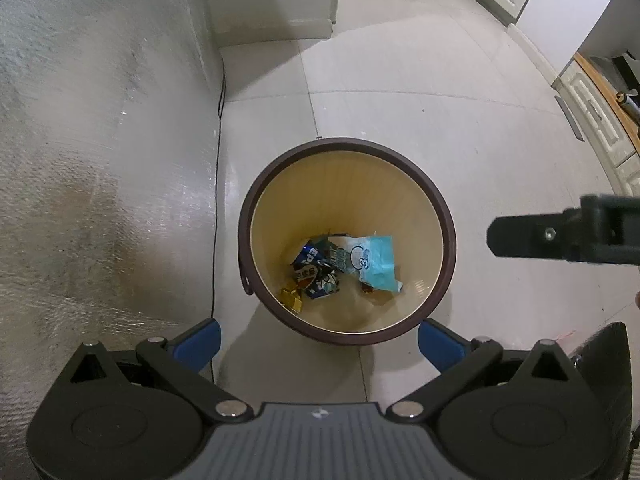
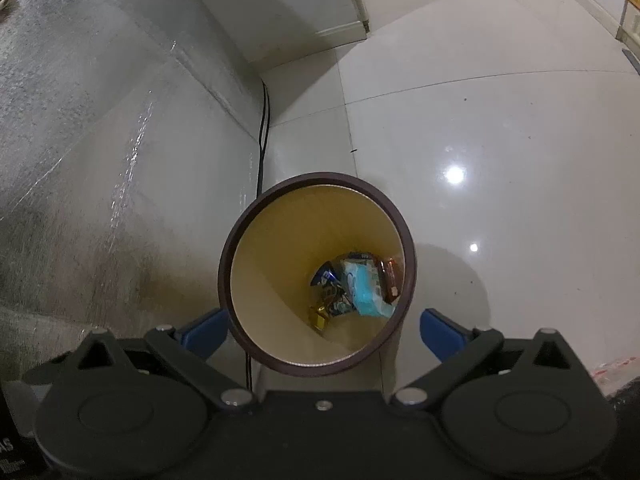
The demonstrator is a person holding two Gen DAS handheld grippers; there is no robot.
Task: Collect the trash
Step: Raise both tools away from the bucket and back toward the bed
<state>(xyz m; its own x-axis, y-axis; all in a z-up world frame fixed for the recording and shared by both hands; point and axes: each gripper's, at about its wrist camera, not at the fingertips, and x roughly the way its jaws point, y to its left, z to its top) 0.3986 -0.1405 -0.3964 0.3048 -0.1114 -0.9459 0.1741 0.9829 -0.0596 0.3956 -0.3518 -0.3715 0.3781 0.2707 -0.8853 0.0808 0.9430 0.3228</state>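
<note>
A round bin with a dark brown rim [image 1: 347, 145] and tan inside stands on the floor, also in the right wrist view [image 2: 316, 179]. At its bottom lie several wrappers: a light blue packet [image 1: 374, 262], dark blue wrappers [image 1: 316, 268] and a gold one [image 1: 292, 298]; the light blue packet [image 2: 364, 286] also shows from the right. My left gripper [image 1: 319, 346] hangs above the bin's near rim, open and empty. My right gripper [image 2: 322, 332] is open and empty above the bin too. The right gripper's black body [image 1: 560, 236] reaches in from the right in the left wrist view.
A silver textured wall panel [image 1: 100, 160] stands close on the left with a black cable [image 1: 218, 200] along its foot. Glossy tiled floor [image 2: 500, 140] spreads right. White cabinets [image 1: 592, 116] and a white pillar base [image 1: 308, 26] stand farther off.
</note>
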